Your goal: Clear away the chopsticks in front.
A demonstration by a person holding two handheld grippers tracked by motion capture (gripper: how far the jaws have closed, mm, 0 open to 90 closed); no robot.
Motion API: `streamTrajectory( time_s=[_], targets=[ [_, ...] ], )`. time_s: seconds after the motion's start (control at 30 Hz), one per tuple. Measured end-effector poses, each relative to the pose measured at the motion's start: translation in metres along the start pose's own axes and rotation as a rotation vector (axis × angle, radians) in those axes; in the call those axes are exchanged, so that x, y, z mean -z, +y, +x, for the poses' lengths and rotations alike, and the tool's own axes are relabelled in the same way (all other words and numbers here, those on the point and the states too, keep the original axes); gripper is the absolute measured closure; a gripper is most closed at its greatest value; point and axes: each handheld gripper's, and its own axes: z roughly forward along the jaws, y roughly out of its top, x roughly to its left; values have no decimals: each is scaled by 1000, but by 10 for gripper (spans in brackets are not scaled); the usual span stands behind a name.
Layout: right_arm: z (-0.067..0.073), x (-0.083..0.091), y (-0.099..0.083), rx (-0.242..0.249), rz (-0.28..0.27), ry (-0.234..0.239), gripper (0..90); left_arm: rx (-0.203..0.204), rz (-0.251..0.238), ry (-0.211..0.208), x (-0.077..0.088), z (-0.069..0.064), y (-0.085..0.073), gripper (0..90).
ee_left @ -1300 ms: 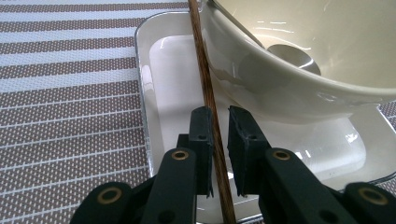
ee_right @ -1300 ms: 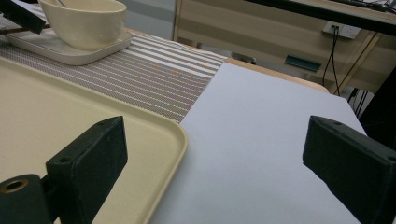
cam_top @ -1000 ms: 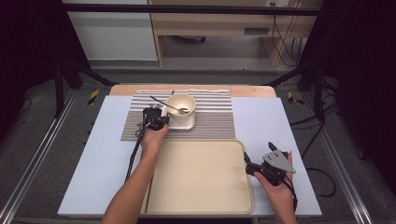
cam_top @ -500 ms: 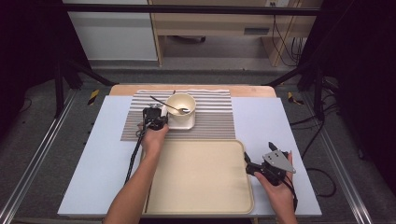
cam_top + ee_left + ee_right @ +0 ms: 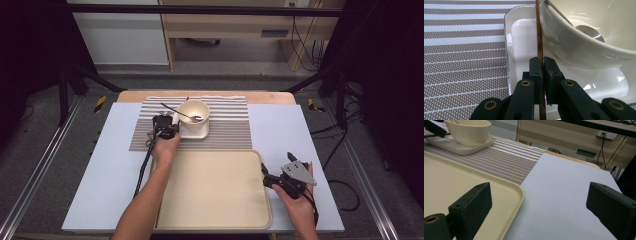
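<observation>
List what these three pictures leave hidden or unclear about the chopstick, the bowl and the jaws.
- Chopstick: left gripper view, far end cut off by the top edge; near end hidden behind the left gripper.
- Bowl: contents partly cut off by the right edge; a spoon lies inside.
- Plate: right gripper view, left part cut off.
- Right gripper: jaws open beside the tray.

We see a grey floor point(image 5: 60, 150) around the tabletop point(image 5: 295, 135), with metal rails point(image 5: 30, 185) running along both sides. Beyond stands a pale wooden bench point(image 5: 235, 25) (cables point(image 5: 300, 40) hang beside it) and a white cabinet point(image 5: 120, 37); the edges are dark.
</observation>
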Motion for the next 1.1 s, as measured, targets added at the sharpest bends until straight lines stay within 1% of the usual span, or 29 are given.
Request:
streamTrajectory(
  time_s=[0.1, 0.17, 0.3, 0.43, 0.7, 0.9, 1.03, 1.1],
  targets=[
    [0, 0, 0, 0, -1, 0, 66, 2, 0, 5, 1, 0, 0, 853],
    [0, 0, 0, -1, -1, 0, 66, 6, -15, 12, 4, 0, 2, 854],
    [0, 0, 0, 1, -1, 0, 66, 5, -18, 20, 7, 2, 3, 854],
    [0, 0, 0, -4, -2, 4, 66, 10, -22, 38, 14, 5, 6, 854],
    [0, 1, 1, -8, -11, 9, 45, 19, -32, 47, 24, 9, 8, 854],
    [0, 1, 1, 1, -14, 11, 39, 21, -44, 46, 30, 12, 9, 854],
    [0, 1, 1, 2, -14, 11, 39, 25, -45, 50, 34, 15, 8, 853],
    [0, 1, 1, 2, -14, 11, 39, 13, -34, 64, 36, 17, 8, 854]
  ],
)
